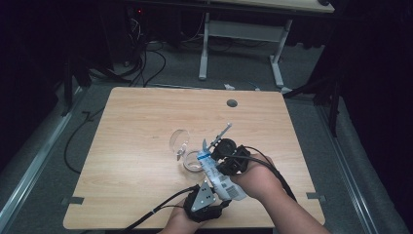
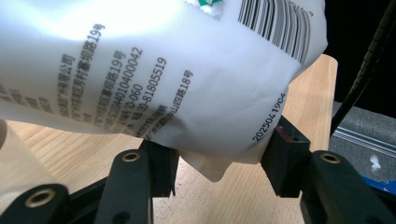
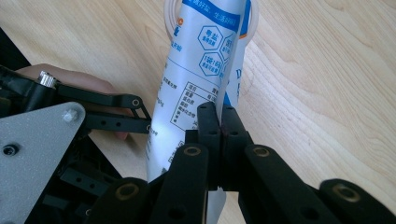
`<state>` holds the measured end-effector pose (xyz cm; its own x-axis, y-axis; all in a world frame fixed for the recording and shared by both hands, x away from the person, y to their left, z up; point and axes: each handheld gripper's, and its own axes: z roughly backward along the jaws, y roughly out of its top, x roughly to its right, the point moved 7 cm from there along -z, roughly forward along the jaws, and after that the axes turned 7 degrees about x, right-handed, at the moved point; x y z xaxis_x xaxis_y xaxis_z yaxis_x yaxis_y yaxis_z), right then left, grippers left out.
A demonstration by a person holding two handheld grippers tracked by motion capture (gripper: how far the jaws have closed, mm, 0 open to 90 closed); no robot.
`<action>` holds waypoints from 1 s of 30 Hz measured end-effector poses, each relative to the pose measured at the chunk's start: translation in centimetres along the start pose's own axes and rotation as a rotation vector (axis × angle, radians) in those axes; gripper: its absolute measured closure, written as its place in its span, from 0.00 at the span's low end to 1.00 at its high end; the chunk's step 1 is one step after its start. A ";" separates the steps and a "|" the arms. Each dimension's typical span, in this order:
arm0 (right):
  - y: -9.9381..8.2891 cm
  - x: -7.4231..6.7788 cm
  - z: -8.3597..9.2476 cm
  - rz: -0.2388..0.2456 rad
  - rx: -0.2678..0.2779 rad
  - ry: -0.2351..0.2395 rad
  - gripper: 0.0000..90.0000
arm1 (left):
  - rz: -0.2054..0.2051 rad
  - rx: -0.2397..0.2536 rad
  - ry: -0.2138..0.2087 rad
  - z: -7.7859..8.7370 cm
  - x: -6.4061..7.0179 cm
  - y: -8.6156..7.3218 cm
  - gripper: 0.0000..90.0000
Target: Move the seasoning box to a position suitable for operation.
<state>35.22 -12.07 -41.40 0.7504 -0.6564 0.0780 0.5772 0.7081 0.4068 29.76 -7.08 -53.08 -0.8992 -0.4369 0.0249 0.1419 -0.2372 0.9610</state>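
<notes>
- Leftmost among the things in play, the left gripper (image 1: pixel 210 207) sits at the near edge of the wooden table (image 1: pixel 136 146), gripping the bottom corner of a white printed pouch (image 1: pixel 220 178); in the left gripper view its jaws press that corner of the pouch (image 2: pixel 187 84) from both sides.
- Just beyond, a clear glass jar (image 1: pixel 193 161) stands on the table, with a clear round lid (image 1: pixel 179 141) lying beside it, so the jar is open.
- Rightward, the right gripper (image 1: pixel 230 158) is closed on the pouch's side seam near its upper part; the right gripper view shows both jaws pressed together on a thin fold of the pouch (image 3: pixel 196 70).
- The pouch is tilted, its top over the jar's mouth (image 3: pixel 210 14), so the step in hand looks like pouring the contents into the jar.
- Next, the bottom end likely needs raising while the top stays centred over the mouth; whether the top is cut open cannot be told.
</notes>
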 end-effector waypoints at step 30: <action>1.8 -0.2 -1.6 0.011 0.014 -0.001 0.99 | -0.031 -0.017 0.010 0.4 -1.1 -0.1 0.65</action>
<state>36.62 -10.24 -42.09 0.7565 -0.6486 0.0837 0.5642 0.7119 0.4182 30.58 -6.20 -53.11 -0.8989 -0.4381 -0.0075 0.1214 -0.2655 0.9564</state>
